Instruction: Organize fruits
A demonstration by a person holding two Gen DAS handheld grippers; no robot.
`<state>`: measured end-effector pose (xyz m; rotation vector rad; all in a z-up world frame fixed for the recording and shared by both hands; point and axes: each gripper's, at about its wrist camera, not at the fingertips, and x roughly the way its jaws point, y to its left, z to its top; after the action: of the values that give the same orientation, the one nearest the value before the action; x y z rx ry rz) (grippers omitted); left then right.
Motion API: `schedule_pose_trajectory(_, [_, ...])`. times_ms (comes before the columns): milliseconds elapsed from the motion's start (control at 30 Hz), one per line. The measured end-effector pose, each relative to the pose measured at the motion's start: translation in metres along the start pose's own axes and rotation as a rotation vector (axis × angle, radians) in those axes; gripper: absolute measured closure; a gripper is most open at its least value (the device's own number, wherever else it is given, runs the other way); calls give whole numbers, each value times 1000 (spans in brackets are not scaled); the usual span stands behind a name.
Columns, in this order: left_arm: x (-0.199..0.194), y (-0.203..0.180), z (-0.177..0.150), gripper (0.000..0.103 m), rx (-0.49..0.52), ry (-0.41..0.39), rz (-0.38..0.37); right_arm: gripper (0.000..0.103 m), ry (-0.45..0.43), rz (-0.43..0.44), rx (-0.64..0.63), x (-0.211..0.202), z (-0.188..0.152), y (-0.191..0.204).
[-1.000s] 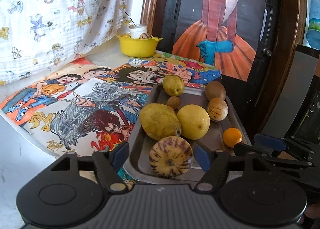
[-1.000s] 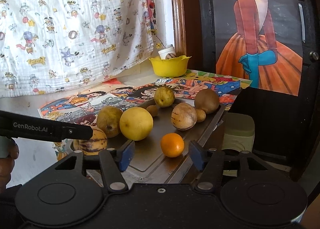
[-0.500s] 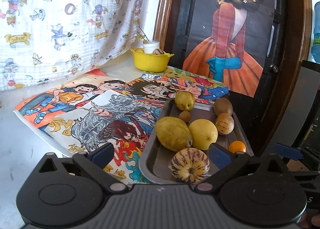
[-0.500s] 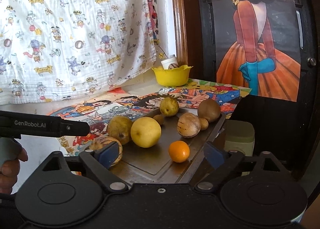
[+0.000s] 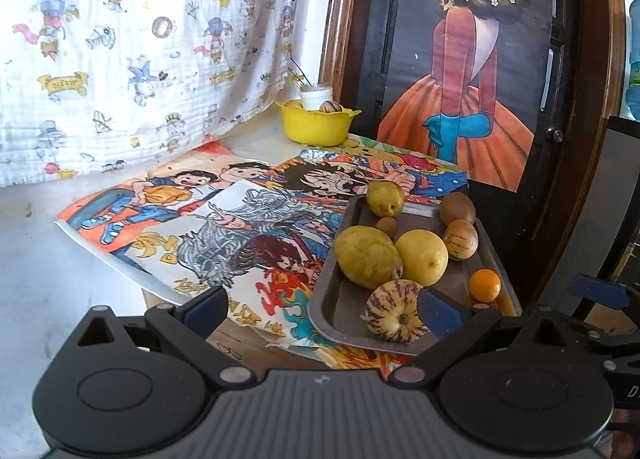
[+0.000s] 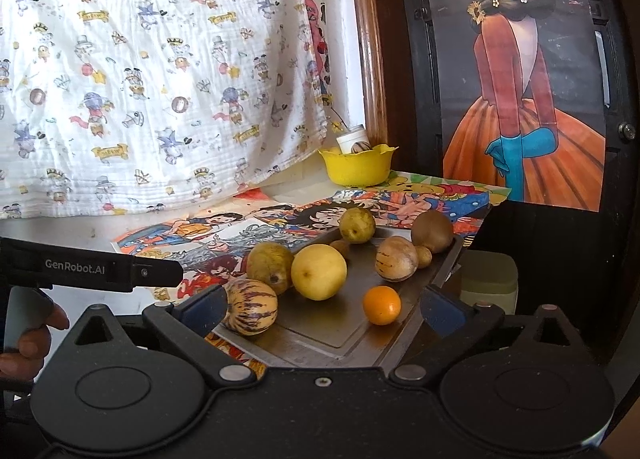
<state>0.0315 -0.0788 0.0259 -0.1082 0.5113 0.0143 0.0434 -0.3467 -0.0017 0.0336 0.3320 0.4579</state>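
A grey metal tray (image 5: 326, 295) (image 6: 320, 333) on the table holds several fruits: a striped melon (image 5: 394, 309) (image 6: 250, 305) at its near end, a yellow lemon (image 5: 422, 257) (image 6: 319, 271), a green-yellow mango (image 5: 366, 257), a small orange (image 5: 485, 285) (image 6: 381, 305), a striped tan fruit (image 5: 461, 245) (image 6: 396, 258) and a brown kiwi (image 5: 457, 207) (image 6: 432, 231). My left gripper (image 5: 322, 309) is open and empty, just short of the tray. My right gripper (image 6: 322, 309) is open and empty in front of the tray.
A yellow bowl (image 5: 316, 125) (image 6: 357, 169) with small items stands at the back by the wooden frame. Cartoon posters (image 5: 224, 227) cover the table. A printed cloth (image 5: 140, 47) hangs behind. A pale green box (image 6: 486, 277) sits right of the tray.
Both grippers have pulled back and risen from the tray, and their jaws have opened wider. The fruits have not moved.
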Motion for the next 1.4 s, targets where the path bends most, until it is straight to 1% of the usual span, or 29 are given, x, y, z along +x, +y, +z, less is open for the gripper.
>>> schedule_pose_trajectory(200, [-12,4,-2,1,34,-1,-12,1,-2,11,-36,-12,-1,11])
schedule_pose_trajectory(400, [-24,11,-7,1,55,-12,-11,1,-8,-8,-64,-23,-1,19])
schedule_pose_trajectory(533, [-30,15,-14,1,60,-11,-13,1,21,-30,-57,-28,-2,20])
schedule_pose_trajectory(733, [-37,17,-21,1,78,-19,-24,1,51,-35,-54,-35,-9,24])
schedule_pose_trajectory(1067, [-39,17,-29,0,127,-12,-35,1,99,-26,-24,-30,-14,20])
schedule_pose_trajectory(1400, [-36,20,-31,1,127,2,-34,1,116,-23,-18,-27,-16,19])
